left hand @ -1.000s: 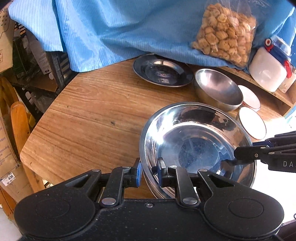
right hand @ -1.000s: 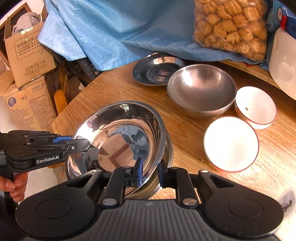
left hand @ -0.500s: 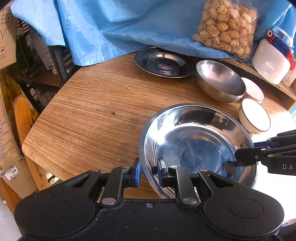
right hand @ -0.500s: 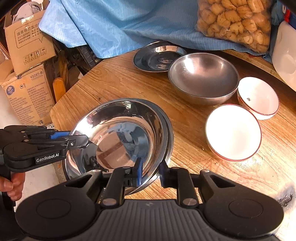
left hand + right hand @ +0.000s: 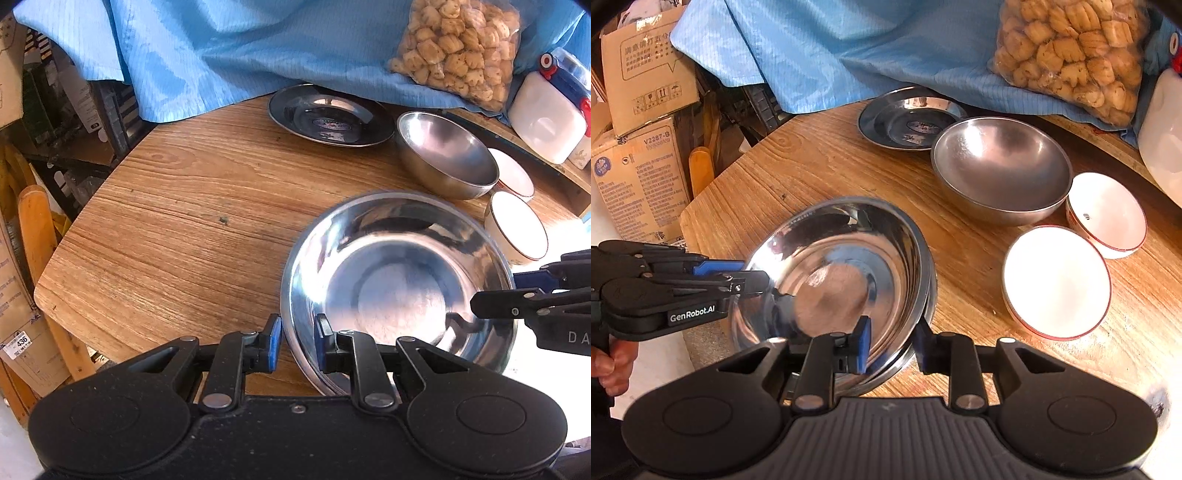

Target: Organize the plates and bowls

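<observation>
A shiny steel dish [image 5: 399,280] sits tilted inside a second steel dish [image 5: 929,280] near the front edge of the wooden table [image 5: 192,229]. My left gripper [image 5: 297,343] is shut on the top dish's left rim; it shows in the right wrist view too, left gripper [image 5: 768,286]. My right gripper [image 5: 892,343] straddles the rims on the opposite side. Its jaws are opening and the pads stand clear of the metal. From the left wrist view, the right gripper [image 5: 476,306] reaches in at the far rim.
At the back lie a flat steel plate [image 5: 912,122] and a deep steel bowl [image 5: 1001,166]. Two white red-rimmed bowls [image 5: 1056,280] [image 5: 1108,218] sit to the right. A blue cloth [image 5: 849,48], a snack bag [image 5: 1067,55] and a white jug [image 5: 546,118] stand behind. Cardboard boxes [image 5: 639,173] stand off the table's left.
The top dish has sunk from a steep tilt into the lower dish. My right gripper's jaws have widened off the rim. The left gripper keeps its hold.
</observation>
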